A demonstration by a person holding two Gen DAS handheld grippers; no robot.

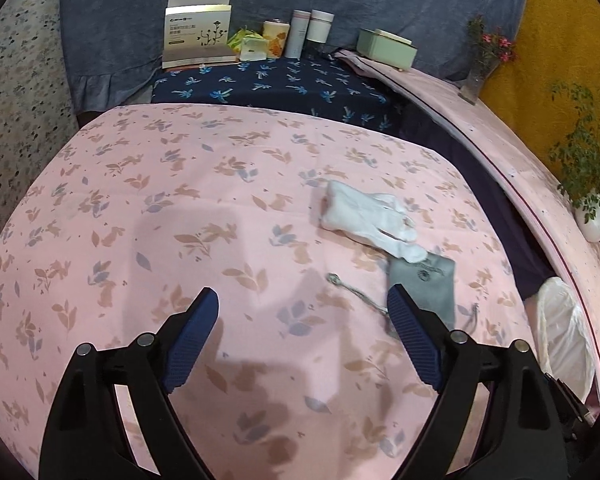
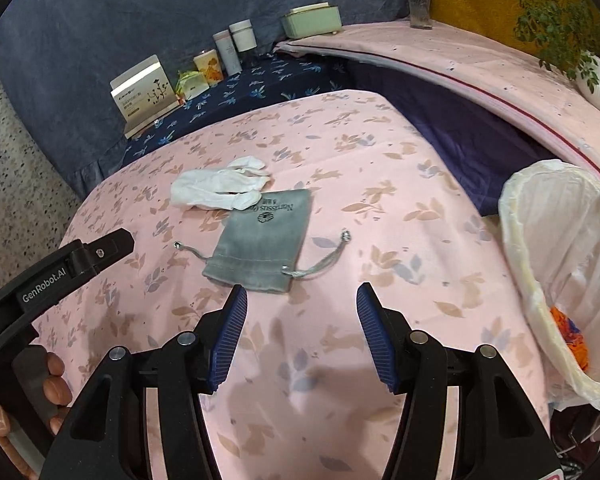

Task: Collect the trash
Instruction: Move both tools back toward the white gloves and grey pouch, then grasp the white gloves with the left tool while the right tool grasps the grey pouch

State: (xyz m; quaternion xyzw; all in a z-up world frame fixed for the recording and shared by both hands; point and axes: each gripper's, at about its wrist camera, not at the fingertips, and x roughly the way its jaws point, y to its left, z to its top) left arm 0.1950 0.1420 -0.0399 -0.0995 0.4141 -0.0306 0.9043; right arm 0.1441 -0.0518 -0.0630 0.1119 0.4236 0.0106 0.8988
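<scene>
A white glove (image 2: 220,186) lies crumpled on the pink flowered cloth (image 2: 340,152), left of centre in the right wrist view, its fingers touching the top edge of a flat grey drawstring pouch (image 2: 260,240) just below it. The pouch's cords trail out to either side. The right gripper (image 2: 302,300) hangs above the cloth just below the pouch, jaws apart with nothing between them. The left gripper (image 1: 302,304), seen in its own view, has its jaws spread wide and empty, the pouch (image 1: 428,284) beside its right finger. A bin lined with a white bag (image 2: 560,264) stands at the right edge, something orange inside.
</scene>
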